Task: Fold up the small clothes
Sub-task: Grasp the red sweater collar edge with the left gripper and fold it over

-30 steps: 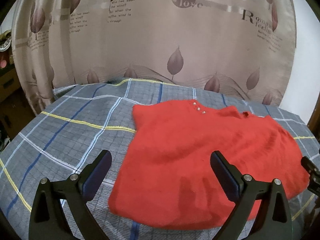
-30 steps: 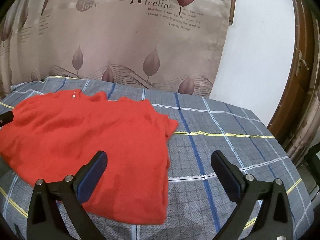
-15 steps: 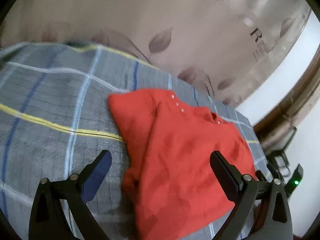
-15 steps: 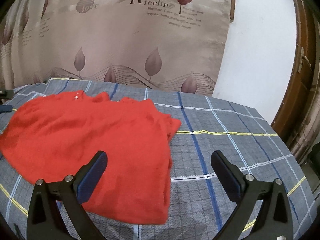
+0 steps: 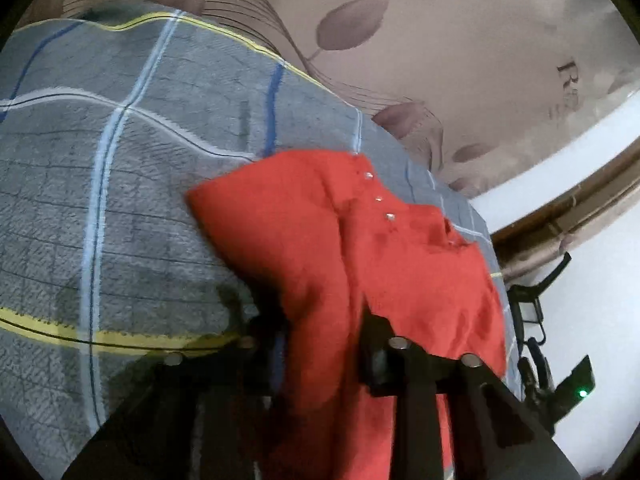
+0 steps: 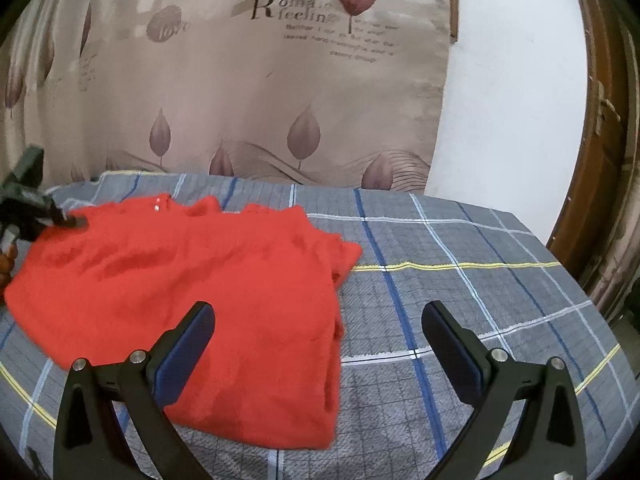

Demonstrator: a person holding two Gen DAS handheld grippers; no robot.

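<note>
- The plaid bedspread [image 6: 460, 280] covers the surface; a leaf-print curtain [image 6: 280, 100] hangs at the far side, a white wall to the right.
- The red sweater [image 6: 180, 280] lies flat on the left, soft, light and floppy; best taken at an edge or shoulder.
- The left gripper [image 5: 320, 344] is closing on its left shoulder fold.
- The right gripper [image 6: 316, 344] hovers wide open, empty.

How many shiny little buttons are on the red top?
3, in a short row near the neckline of the red top: buttons and. Folds may hide more.
</note>
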